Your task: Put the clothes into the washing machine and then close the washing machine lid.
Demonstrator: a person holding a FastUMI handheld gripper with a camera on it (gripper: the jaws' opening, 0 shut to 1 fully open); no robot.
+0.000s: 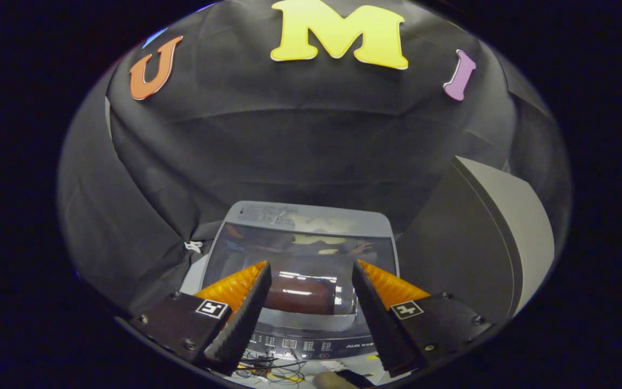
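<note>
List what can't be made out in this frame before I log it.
- Inside of the washing machine, gripper view: glare on the glossy lid hides whether clothes are in.
- Control panel markings: too small, partly behind the open gripper fingers.
- Grey panel beside the machine: cut off, identity unclear.

control panel (pixel 300 343) markings too small, part-hidden by tool (pixel 311 281)

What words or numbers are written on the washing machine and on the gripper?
"AUX": on the dark control panel of the grey top-loading washing machine; the marks after it are too blurred to read.
Rows of small symbols on that panel: too small to read.
Black-and-white square tags on the open gripper, whose fingers are spread above the glass lid: patterns, not words.
</note>
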